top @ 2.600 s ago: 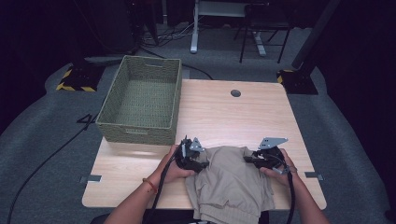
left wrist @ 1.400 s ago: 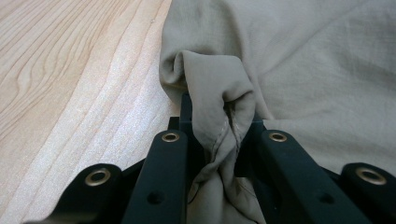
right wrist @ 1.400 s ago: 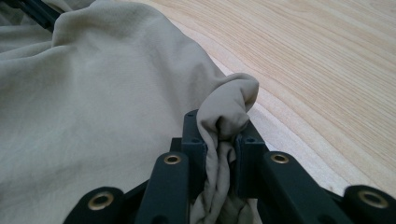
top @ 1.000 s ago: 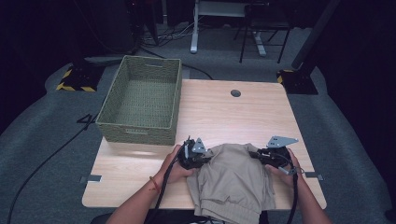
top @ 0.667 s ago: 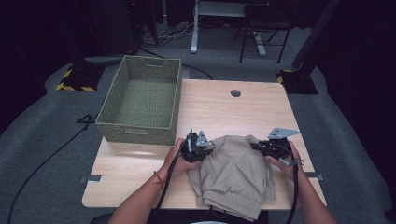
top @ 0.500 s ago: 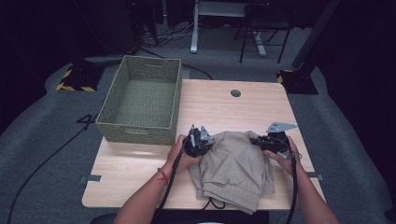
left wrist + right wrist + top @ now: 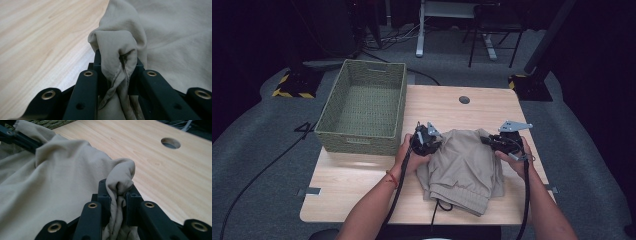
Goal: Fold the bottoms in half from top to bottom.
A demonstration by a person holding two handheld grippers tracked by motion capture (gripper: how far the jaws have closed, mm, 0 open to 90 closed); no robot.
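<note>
Both claws pinch trousers (image 7: 464, 162) (beige) — taut.

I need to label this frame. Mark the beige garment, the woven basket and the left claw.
beige garment (image 7: 464, 162): high view, on its flat middle panel.
woven basket (image 7: 362, 136): high view, on its near outer wall.
left claw (image 7: 115, 65): left gripper view, midway between its tips, where the bunched cloth is pinched.

Garment at the near edge, basket at the far left

The folded garment (image 7: 464, 167) lies on the surface (image 7: 362, 180) toward its near right, between the left gripper (image 7: 428, 142) and the right gripper (image 7: 497, 143). The basket (image 7: 364, 112) sits behind and to the left, on the surface's left edge.
</note>
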